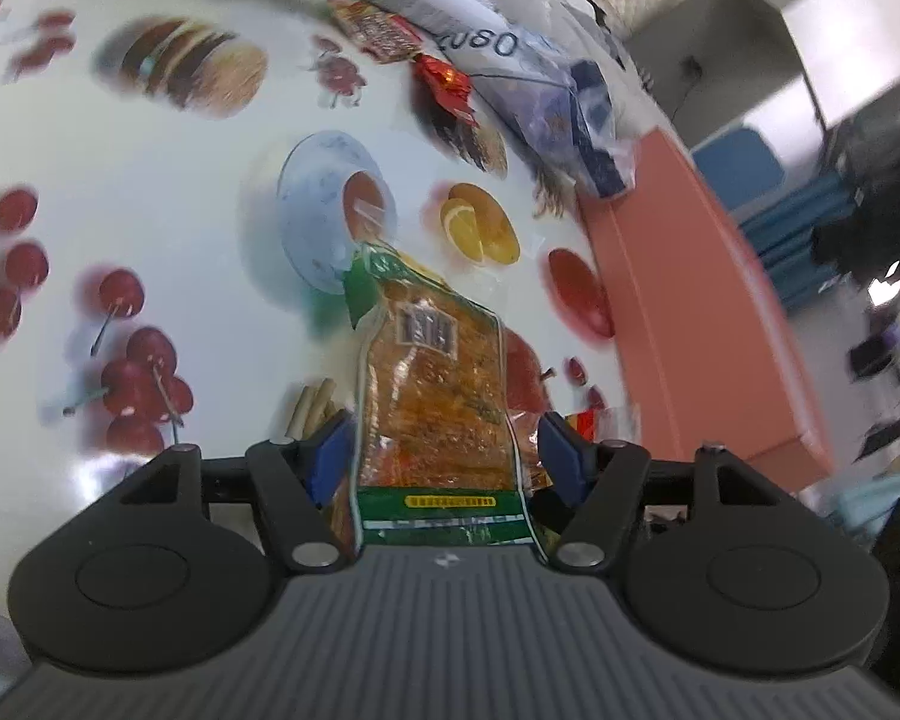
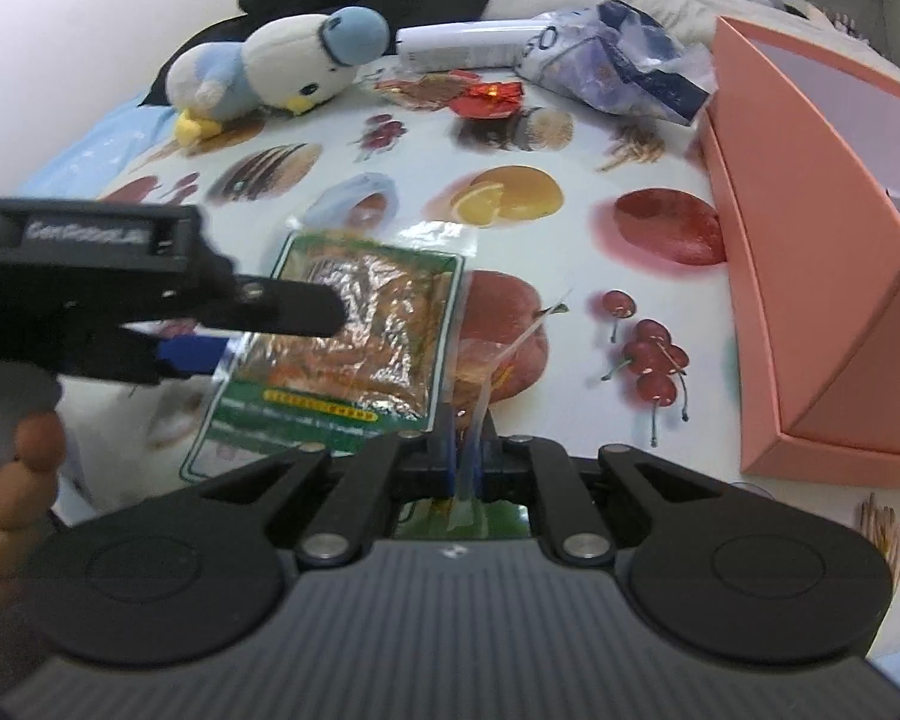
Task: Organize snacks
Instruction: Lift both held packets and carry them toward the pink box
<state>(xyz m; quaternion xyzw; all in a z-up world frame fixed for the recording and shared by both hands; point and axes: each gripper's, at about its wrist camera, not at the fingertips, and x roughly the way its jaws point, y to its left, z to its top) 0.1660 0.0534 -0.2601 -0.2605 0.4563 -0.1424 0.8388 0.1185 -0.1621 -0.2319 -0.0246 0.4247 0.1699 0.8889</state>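
The right gripper (image 2: 463, 456) pinches the clear edge of the snack packet (image 2: 354, 324), which lies between the spread fingers (image 1: 330, 456) of the left gripper (image 1: 441, 450), while the pink box (image 2: 810, 276) right of them waits and other snacks (image 2: 486, 97) ahead remain unsorted.

Each claw has a dark grey ribbed housing flanked by two round black discs, each with a raised circular cap. Black angled link arms with triangular cut-outs run forward from silver rivets to blue finger pads (image 1: 330, 450). Seen from the right wrist view, the left claw (image 2: 252, 330) is a black boxy body with blurred white lettering on its side, a small screw, and a grey pistol-style handle wrapped by a bare hand (image 2: 6, 480)
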